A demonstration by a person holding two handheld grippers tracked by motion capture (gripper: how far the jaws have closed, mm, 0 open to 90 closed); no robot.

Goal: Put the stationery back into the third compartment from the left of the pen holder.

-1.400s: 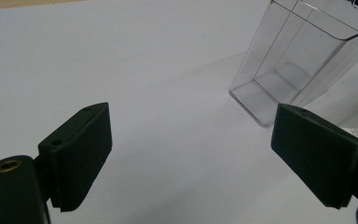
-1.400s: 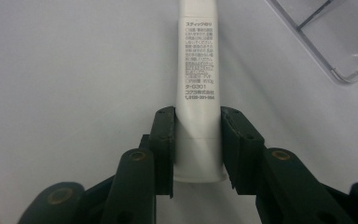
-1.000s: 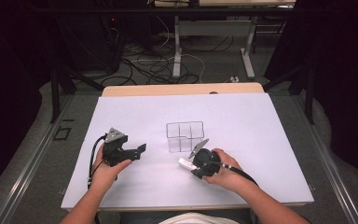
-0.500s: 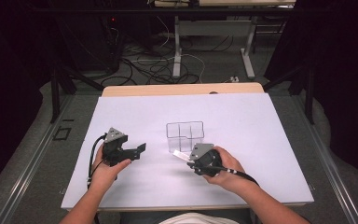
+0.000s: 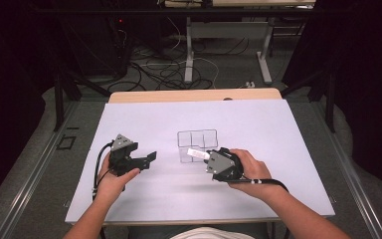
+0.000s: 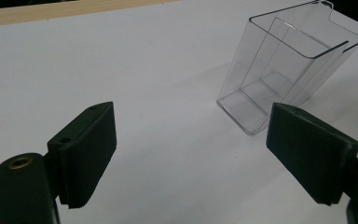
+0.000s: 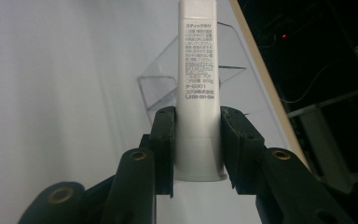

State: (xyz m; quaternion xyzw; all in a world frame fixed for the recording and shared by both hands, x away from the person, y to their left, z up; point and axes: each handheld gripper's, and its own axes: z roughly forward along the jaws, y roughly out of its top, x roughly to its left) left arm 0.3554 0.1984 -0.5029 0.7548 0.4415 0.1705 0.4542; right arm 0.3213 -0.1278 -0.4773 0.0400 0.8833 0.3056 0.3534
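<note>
While right tool (image 7: 196, 140) clamps white glue stick (image 7: 198, 70), left tool (image 6: 191, 154) wide, empty

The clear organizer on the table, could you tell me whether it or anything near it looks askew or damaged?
Nothing stands out. The clear organizer stands upright and intact, and the right tool holds a white glue stick cleanly near it.

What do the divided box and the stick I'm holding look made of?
Divided box: clear, glossy hard plastic by its look; the table shows through its walls. Stick: opaque white, smooth, probably plastic, with small dark print along it.
</note>
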